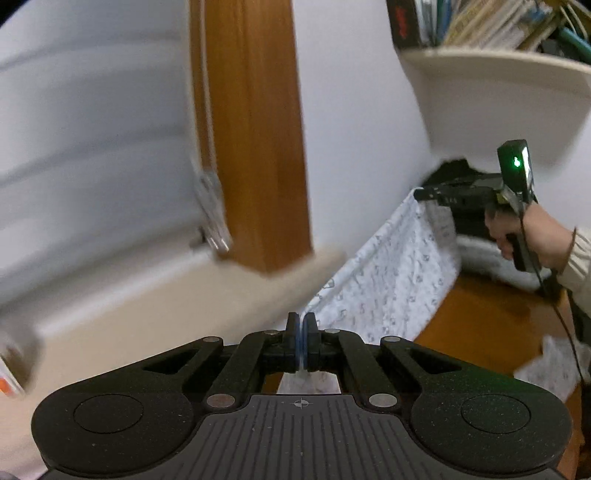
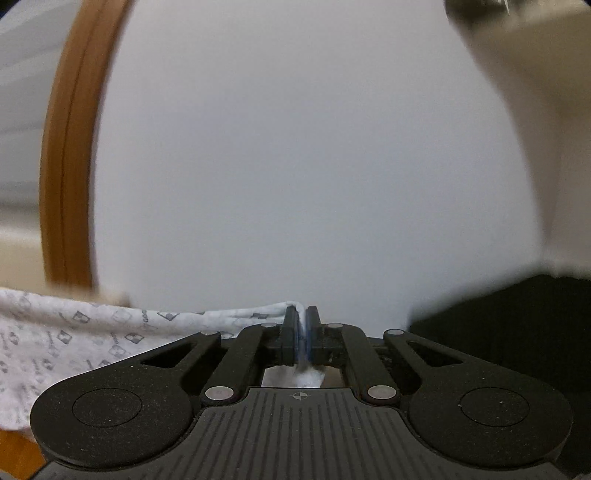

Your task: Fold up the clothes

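Left gripper [image 1: 302,338]: jaws pressed together on one end of the white printed cloth [image 1: 391,273], hem pinched between the blue pads.
Right gripper [image 2: 302,332]: clamped on the other end of the cloth, a fold of fabric poking up between the pads.
Cloth: lifted and stretched between the two grippers, hanging as a sheet above the brown desk [image 1: 491,325]; another part lies on the desk at the right edge.
Right hand [image 1: 517,236]: wrapped around the handle, far right in the left wrist view.
Backdrop: white wall, wooden post [image 1: 258,140], shelf of books [image 1: 491,22] top right.
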`<state>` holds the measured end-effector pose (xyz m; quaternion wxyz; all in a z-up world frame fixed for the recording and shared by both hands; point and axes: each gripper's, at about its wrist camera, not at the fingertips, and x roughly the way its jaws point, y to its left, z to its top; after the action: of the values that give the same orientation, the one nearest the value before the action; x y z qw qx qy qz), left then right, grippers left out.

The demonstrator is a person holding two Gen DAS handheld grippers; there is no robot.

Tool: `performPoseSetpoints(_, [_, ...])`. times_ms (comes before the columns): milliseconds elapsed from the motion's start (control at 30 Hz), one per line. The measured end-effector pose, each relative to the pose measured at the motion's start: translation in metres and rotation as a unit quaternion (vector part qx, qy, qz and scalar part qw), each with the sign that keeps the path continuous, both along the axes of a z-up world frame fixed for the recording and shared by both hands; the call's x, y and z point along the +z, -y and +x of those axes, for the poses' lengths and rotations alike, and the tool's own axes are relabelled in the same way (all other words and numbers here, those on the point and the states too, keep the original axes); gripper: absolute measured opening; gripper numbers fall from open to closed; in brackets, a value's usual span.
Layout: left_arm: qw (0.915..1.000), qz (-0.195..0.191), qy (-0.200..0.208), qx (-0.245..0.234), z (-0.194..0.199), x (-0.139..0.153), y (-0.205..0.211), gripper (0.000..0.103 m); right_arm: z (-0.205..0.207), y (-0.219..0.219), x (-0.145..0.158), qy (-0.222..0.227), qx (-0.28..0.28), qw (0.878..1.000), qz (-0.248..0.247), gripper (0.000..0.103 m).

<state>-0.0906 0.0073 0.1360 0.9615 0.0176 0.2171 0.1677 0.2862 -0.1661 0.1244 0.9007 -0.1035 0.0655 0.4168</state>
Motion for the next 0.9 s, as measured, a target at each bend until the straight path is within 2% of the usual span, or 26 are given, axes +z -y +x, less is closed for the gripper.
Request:
performPoseSetpoints(100, [0.9997, 0.009, 0.024, 0.002, -0.008, 0.026, 0.0, 0.001, -0.011, -0.008, 0.035, 0.047, -0.008, 0.998, 0.03, 0.005])
performPoseSetpoints(167, [0.9995, 0.005, 0.03, -0.011, -0.013, 0.032, 0.009, 0.001, -0.02, -0.004, 0.054, 0.065, -0.012, 0.997, 0.044, 0.005])
performPoseSetpoints(233, [0.9991, -0.003, 0.029, -0.032, -0.016, 0.031, 0.019, 0.001, -0.027, 0.011, 0.057, 0.074, -0.021, 0.996, 0.039, 0.005])
performPoseSetpoints(300, [0.9974, -0.028, 0.013, -0.066, -0.013, 0.017, 0.032, 0.001, -0.03, 0.03, 0.047, 0.069, -0.033, 0.997, 0.02, 0.005])
performPoseSetpoints(333, [0.9958, -0.041, -0.002, -0.082, -0.008, 0.005, 0.04, 0.003, -0.028, 0.04, 0.034, 0.051, -0.039, 0.998, -0.004, 0.006])
performPoseSetpoints(400, [0.9912, -0.066, -0.031, -0.111, 0.001, -0.02, 0.053, 0.012, -0.023, 0.059, 0.006, 0.007, -0.05, 0.998, -0.048, 0.012])
performPoseSetpoints(467, [0.9901, -0.068, -0.051, -0.111, 0.007, -0.041, 0.06, 0.016, -0.022, 0.076, -0.018, -0.025, -0.053, 0.996, -0.067, 0.043])
performPoseSetpoints(500, [0.9905, -0.067, -0.056, -0.106, 0.007, -0.048, 0.059, 0.016, -0.022, 0.084, -0.031, -0.041, -0.054, 0.995, -0.077, 0.046])
performPoseSetpoints(600, [0.9917, -0.076, -0.057, -0.086, 0.003, -0.06, 0.048, 0.025, -0.026, 0.098, -0.056, -0.075, -0.049, 0.991, -0.099, 0.047])
performPoseSetpoints(667, [0.9939, -0.072, -0.057, -0.061, 0.001, -0.064, 0.036, 0.039, -0.032, 0.094, -0.061, -0.089, -0.035, 0.99, -0.106, 0.05])
performPoseSetpoints(800, [0.994, -0.09, -0.061, -0.015, -0.005, -0.082, 0.0, 0.04, -0.035, 0.071, -0.069, -0.128, -0.009, 0.985, -0.112, 0.05])
performPoseSetpoints(900, [0.9923, -0.109, -0.059, 0.005, -0.012, -0.099, -0.02, 0.041, -0.021, 0.056, -0.089, -0.198, -0.023, 0.975, -0.093, 0.05])
